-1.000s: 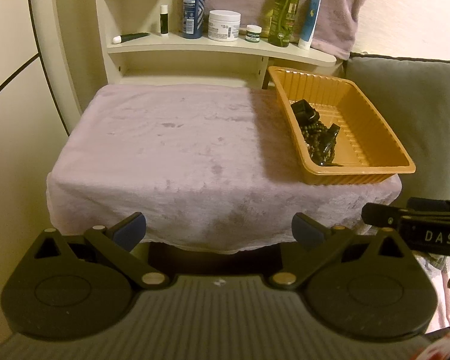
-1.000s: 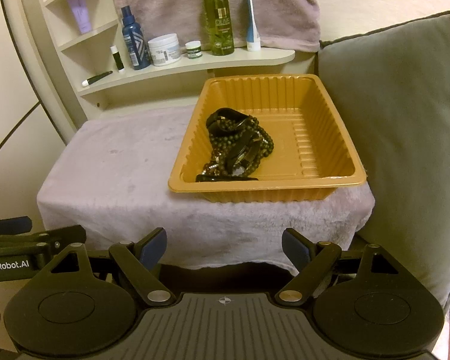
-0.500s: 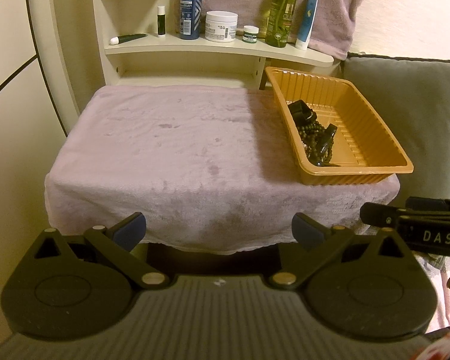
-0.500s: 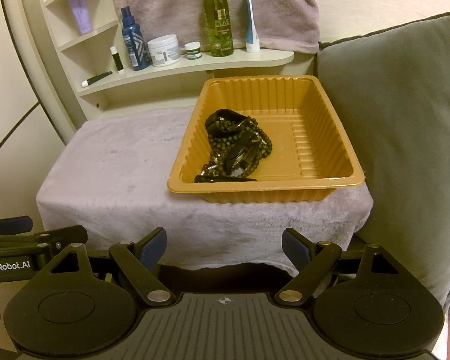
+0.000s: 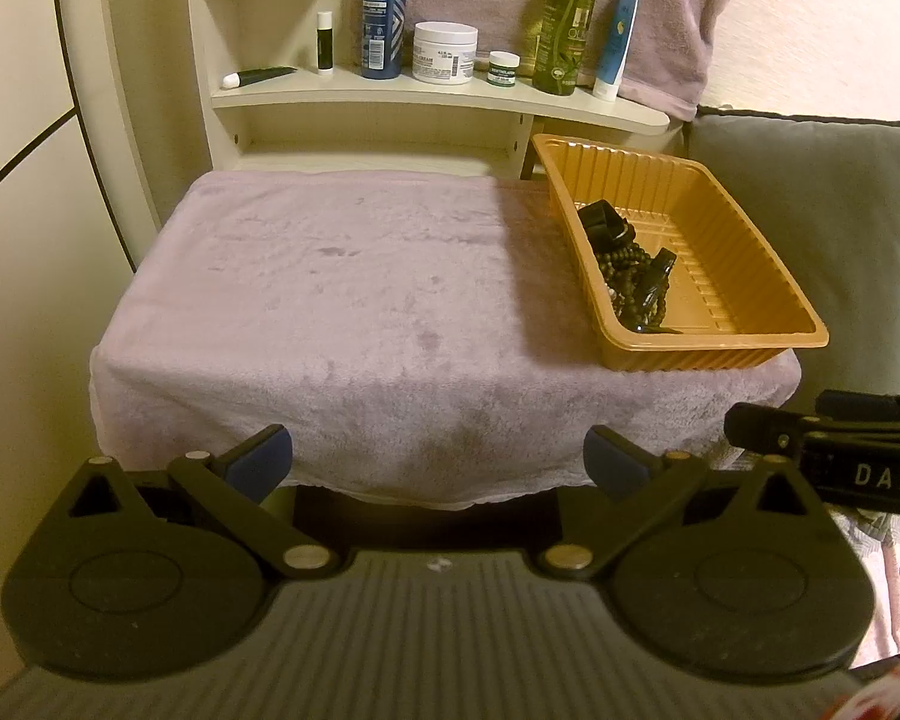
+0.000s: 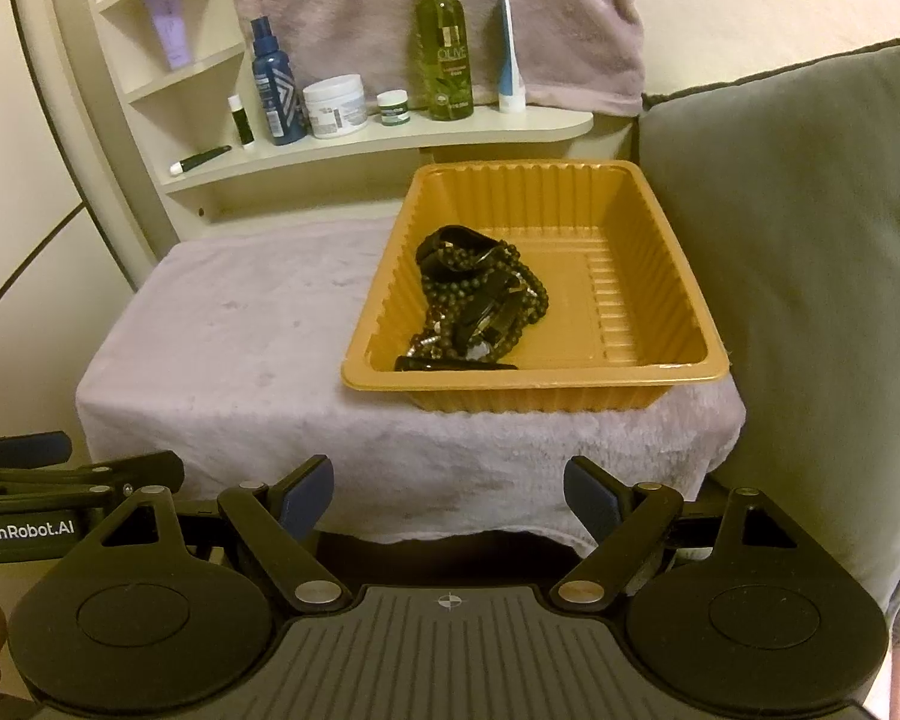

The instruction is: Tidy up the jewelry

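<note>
Both the left gripper (image 5: 437, 456) and right gripper (image 6: 448, 492) hover before the towel-covered tabletop (image 5: 354, 300), jaws spread wide and empty. Tangled dark jewelry (image 6: 477, 300) lies in the orange tray (image 6: 678, 294), beside a grey cushion (image 6: 810, 240); toiletry bottles (image 6: 444, 42) line the shelf (image 6: 390, 141) behind.

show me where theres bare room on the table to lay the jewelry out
The towel-covered table is bare from its left edge to the orange tray, which sits at the right end by the cushion. The tray's right half is also bare; the jewelry is heaped in its left half. The shelf behind is crowded with bottles and jars.
</note>
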